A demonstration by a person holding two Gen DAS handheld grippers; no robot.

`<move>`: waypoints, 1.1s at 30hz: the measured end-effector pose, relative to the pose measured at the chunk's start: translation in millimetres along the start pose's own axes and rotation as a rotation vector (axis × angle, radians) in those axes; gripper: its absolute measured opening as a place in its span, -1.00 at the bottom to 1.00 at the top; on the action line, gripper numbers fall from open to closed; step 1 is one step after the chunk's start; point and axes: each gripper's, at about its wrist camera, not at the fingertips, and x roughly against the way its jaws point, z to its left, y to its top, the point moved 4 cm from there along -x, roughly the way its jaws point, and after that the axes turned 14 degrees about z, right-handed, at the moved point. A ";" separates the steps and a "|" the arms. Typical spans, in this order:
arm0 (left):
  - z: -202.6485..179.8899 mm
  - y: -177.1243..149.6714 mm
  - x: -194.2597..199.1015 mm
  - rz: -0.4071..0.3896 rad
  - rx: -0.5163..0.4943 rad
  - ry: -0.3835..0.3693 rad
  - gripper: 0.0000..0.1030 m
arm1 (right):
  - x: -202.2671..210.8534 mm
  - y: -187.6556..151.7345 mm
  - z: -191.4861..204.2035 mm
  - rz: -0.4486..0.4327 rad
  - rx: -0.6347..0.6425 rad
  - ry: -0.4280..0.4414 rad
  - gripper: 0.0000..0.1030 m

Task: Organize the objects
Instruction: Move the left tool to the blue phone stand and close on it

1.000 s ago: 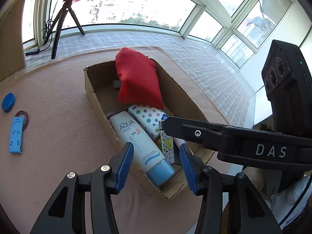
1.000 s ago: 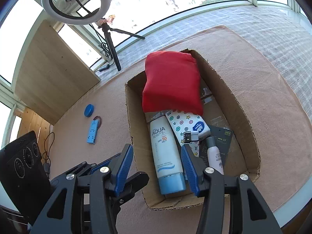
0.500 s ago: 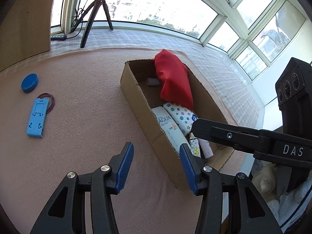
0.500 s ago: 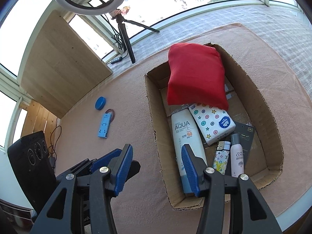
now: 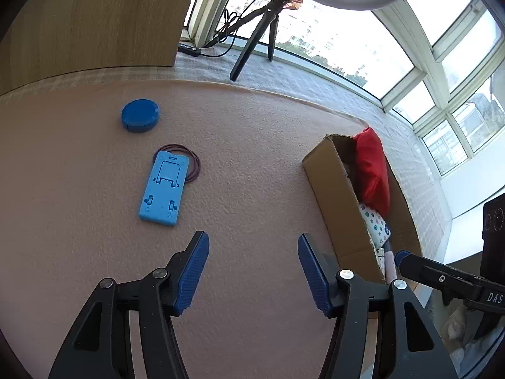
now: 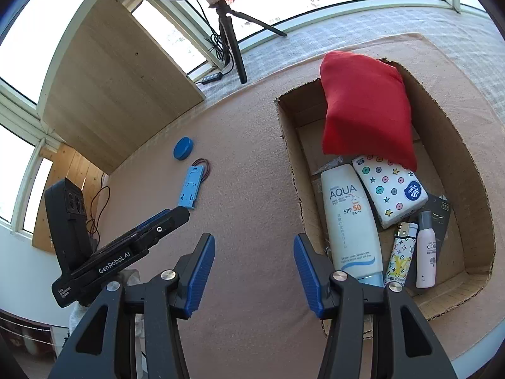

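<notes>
A cardboard box [image 6: 467, 158] [image 5: 334, 186] on the pink mat holds a red pouch [image 6: 366, 107] [image 5: 372, 170], an AQUA sunscreen tube [image 6: 350, 224], a dotted tissue pack [image 6: 391, 189], a patterned lighter [image 6: 399, 259] and a small white bottle [image 6: 426, 252]. Out on the mat lie a blue phone stand [image 5: 164, 188] [image 6: 190, 186] on a dark hair tie [image 5: 194, 165] and a round blue lid [image 5: 139, 115] [image 6: 183, 147]. My left gripper [image 5: 252, 255] is open over bare mat, below and right of the stand. My right gripper [image 6: 254, 257] is open, left of the box.
A ring light on a black tripod [image 6: 232, 47] [image 5: 252, 44] stands at the back by the windows with a cable remote [image 5: 189, 51]. A wooden panel [image 5: 88, 22] rises at the far left. The mat's right edge lies just beyond the box.
My left gripper has swung left, away from the box and toward the blue stand and lid. My right gripper has also shifted left, from over the box's contents to beside it.
</notes>
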 end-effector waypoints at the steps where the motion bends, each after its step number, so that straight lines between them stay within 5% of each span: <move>1: 6.9 2.6 0.4 -0.005 0.010 0.019 0.21 | -1.4 0.0 1.4 0.004 0.003 0.002 -0.06; 12: 52.1 26.5 -19.1 0.027 0.048 0.140 0.21 | -13.3 -3.9 17.2 0.039 0.039 0.010 -0.07; 28: 49.9 43.7 -50.3 0.063 -0.026 0.244 0.20 | -16.3 -10.5 17.6 0.050 0.020 -0.003 -0.07; 33: 51.4 45.5 -53.4 0.060 -0.027 0.259 0.06 | -17.5 -10.7 15.2 0.053 0.013 -0.007 -0.07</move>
